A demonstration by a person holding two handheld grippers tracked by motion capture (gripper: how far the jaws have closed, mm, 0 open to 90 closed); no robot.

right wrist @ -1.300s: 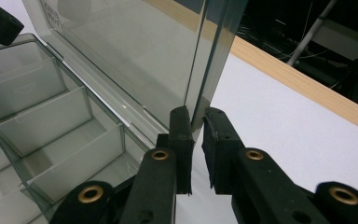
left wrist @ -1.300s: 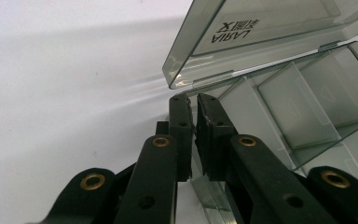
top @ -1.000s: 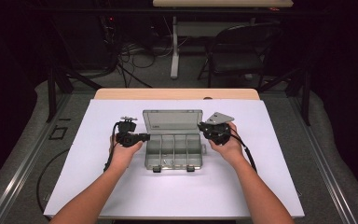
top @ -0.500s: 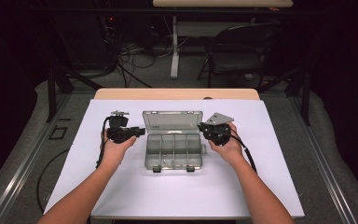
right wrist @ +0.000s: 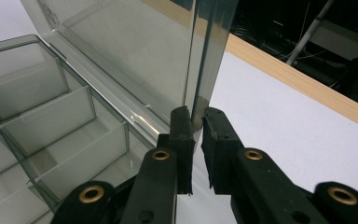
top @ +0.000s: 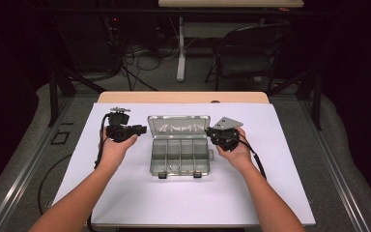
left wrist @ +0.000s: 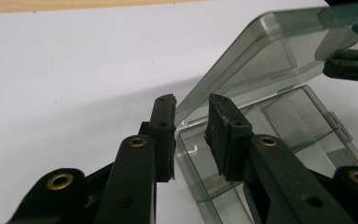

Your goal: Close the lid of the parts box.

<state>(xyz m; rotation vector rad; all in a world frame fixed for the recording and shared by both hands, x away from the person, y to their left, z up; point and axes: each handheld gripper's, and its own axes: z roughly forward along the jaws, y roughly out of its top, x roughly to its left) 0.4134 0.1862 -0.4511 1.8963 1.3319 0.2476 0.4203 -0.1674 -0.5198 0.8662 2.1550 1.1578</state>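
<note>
A smoky clear compartment box lies in the middle of the white sheet, its lid standing upright at the back. My left gripper hovers just left of the box, apart from it. In the left gripper view its jaws have just been closing, still stand apart with nothing between them, and the lid's corner lies beyond. My right gripper is at the lid's right edge. In the right gripper view it is shut on the lid's edge, beside the empty compartments.
The white sheet covers the table, with a wooden strip along the far edge. A folding chair and floor cables lie beyond the table. A cable trails from the left gripper along the forearm.
The left gripper has drawn away from the box's left side, moving left and up. The right gripper stays on the lid's edge, and the lid still stands upright.
</note>
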